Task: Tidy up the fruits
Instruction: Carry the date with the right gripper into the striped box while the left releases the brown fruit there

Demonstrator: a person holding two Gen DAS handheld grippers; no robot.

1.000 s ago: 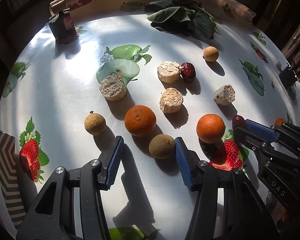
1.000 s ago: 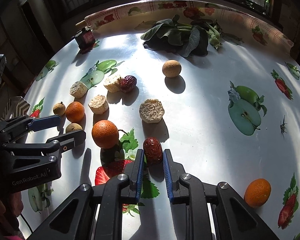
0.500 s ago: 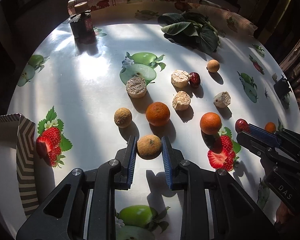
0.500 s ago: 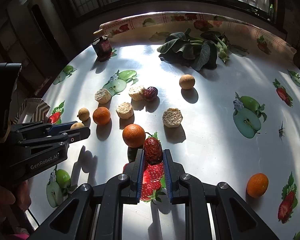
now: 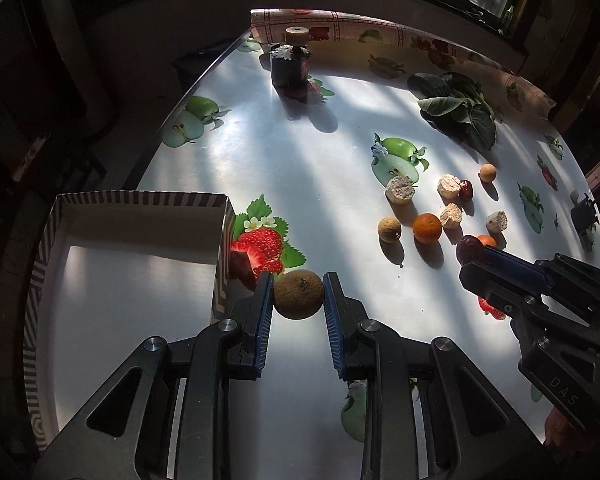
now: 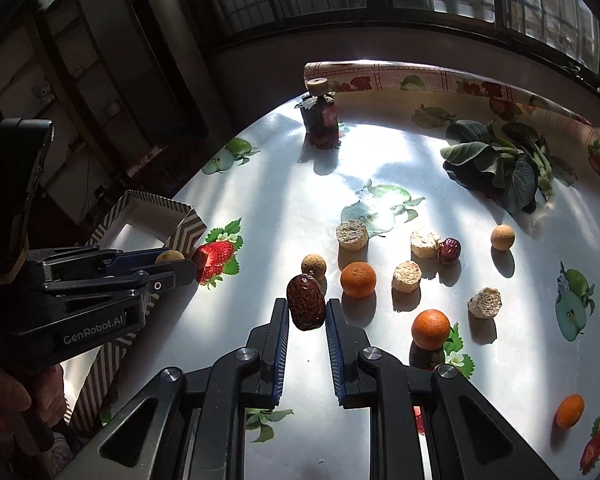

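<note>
Both grippers held fruit above the table.

The left gripper (image 5: 298, 294) was clamped on a brown longan (image 5: 299, 294) just beside the striped box (image 5: 140, 200) at the table's (image 5: 300, 160) left edge; the right gripper (image 6: 306, 312) pinched a red date (image 6: 305, 301) (wrinkled, upright). Farther in lay two oranges (image 6: 358, 279), pale chunks (image 6: 352, 234) and another date (image 6: 449, 251); leafy greens (image 6: 496, 164) and a dark bottle (image 6: 320, 114) stood near the far edge.

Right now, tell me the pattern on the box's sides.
Brown-and-white stripes on the box; clearest in the left wrist view.
</note>
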